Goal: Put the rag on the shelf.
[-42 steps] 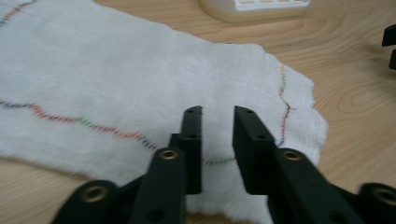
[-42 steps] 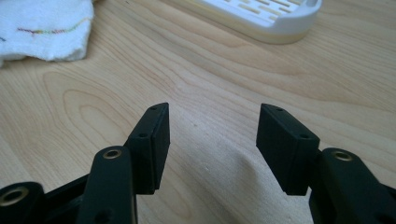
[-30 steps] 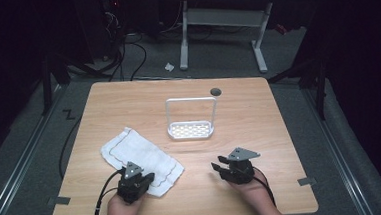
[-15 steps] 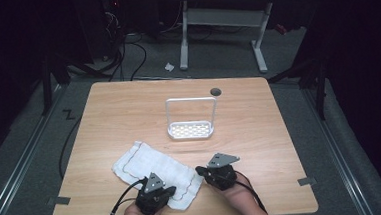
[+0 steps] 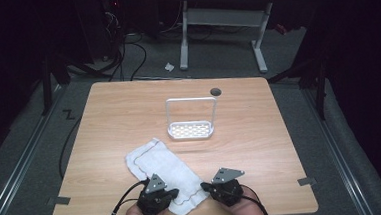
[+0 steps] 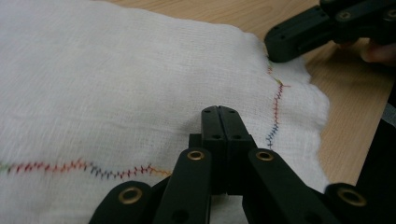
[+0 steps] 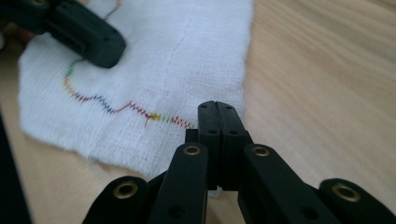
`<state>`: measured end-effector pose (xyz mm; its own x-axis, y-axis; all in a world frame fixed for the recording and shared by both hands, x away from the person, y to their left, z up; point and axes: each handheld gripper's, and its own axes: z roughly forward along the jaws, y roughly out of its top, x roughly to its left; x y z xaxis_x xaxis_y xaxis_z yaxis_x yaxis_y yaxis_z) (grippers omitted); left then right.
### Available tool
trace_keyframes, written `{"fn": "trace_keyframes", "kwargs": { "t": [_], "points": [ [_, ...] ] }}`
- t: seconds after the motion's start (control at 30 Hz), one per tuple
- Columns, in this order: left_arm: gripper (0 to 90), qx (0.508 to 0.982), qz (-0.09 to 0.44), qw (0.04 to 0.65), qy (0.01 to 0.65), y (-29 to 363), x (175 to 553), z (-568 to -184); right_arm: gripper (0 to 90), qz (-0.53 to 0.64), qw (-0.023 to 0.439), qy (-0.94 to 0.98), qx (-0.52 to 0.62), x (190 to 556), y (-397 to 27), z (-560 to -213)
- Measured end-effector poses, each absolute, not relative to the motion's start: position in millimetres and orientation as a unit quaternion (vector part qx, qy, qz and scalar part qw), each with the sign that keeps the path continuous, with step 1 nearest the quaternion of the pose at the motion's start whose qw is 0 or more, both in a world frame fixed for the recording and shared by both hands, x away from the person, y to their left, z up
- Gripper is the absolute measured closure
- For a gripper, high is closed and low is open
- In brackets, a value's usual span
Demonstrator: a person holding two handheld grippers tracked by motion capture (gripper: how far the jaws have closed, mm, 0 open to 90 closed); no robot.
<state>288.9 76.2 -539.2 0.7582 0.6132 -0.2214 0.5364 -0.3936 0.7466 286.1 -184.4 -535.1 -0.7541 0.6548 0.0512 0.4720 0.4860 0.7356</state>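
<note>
A white cloth (image 5: 157, 162) with a coloured zigzag stitch line lies at the near middle of the wooden table (image 5: 123, 111). My left gripper (image 5: 172, 192) rests on its near edge, and in the left gripper view the jaws (image 6: 219, 112) are pressed together with the cloth (image 6: 116, 84) puckered at their tips. My right gripper (image 5: 204, 187) meets the cloth's near right corner. Its jaws (image 7: 217, 108) are closed where the stitch line runs into them on the cloth (image 7: 177, 60). Each gripper view shows the other gripper's jaw on the cloth.
A white wire-framed rack (image 5: 192, 130) with a perforated base stands at the table's middle, beyond the cloth. A dark round hole (image 5: 215, 91) sits near the far edge. Cables trail off the near edge, and desk legs stand on the floor behind.
The left gripper dragged the cloth to the right along the near edge. The right gripper moved left to the cloth's corner and its jaws came together there.
</note>
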Motion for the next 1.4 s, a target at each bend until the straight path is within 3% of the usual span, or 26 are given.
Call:
{"fn": "trace_keyframes", "kwargs": {
  "t": [0.17, 0.27, 0.43, 0.63, 0.8, 0.83, 0.87, 1.0, 1.03, 1.17, 1.4],
  "points": [
    [79.0, 0.827, 0.047, 0.437, 0.351, 83.7, 291.0, -533.8, 90.0, 0.406, 0.120, 0.846, 0.325, 283.1, -181.7, -526.8],
    [71.4, 0.815, 0.069, 0.441, 0.369, 94.9, 297.4, -530.5, 90.0, 0.404, 0.140, 0.847, 0.315, 303.1, -170.4, -516.0],
    [70.3, 0.786, 0.055, 0.445, 0.425, 121.5, 311.4, -534.6, 90.0, 0.395, 0.144, 0.848, 0.323, 357.2, -143.2, -510.4],
    [70.4, 0.794, 0.064, 0.436, 0.418, 120.0, 310.7, -537.3, 90.0, 0.367, 0.118, 0.864, 0.324, 388.5, -119.3, -525.6],
    [70.8, 0.799, 0.060, 0.437, 0.408, 119.1, 309.8, -538.3, 90.0, 0.369, 0.126, 0.864, 0.319, 375.7, -126.5, -531.4],
    [71.8, 0.781, 0.043, 0.452, 0.429, 113.9, 306.5, -538.7, 90.0, 0.370, 0.128, 0.863, 0.318, 370.6, -129.2, -531.9],
    [72.7, 0.802, 0.058, 0.437, 0.404, 117.3, 309.3, -538.4, 90.0, 0.371, 0.131, 0.864, 0.316, 367.1, -132.0, -532.2],
    [74.3, 0.809, 0.049, 0.438, 0.388, 111.0, 307.0, -538.8, 90.0, 0.381, 0.129, 0.856, 0.323, 345.5, -149.4, -534.8],
    [74.5, 0.793, 0.034, 0.453, 0.405, 105.0, 303.4, -539.4, 90.0, 0.384, 0.129, 0.855, 0.324, 339.4, -154.1, -535.4],
    [74.5, 0.823, 0.032, 0.442, 0.356, 100.1, 301.0, -539.5, 90.0, 0.389, 0.127, 0.852, 0.326, 312.3, -173.4, -536.9],
    [71.5, 0.822, 0.075, 0.445, 0.348, 92.4, 313.6, -531.1, 90.0, 0.385, 0.150, 0.845, 0.338, 308.4, -181.2, -529.8]
  ]
}}
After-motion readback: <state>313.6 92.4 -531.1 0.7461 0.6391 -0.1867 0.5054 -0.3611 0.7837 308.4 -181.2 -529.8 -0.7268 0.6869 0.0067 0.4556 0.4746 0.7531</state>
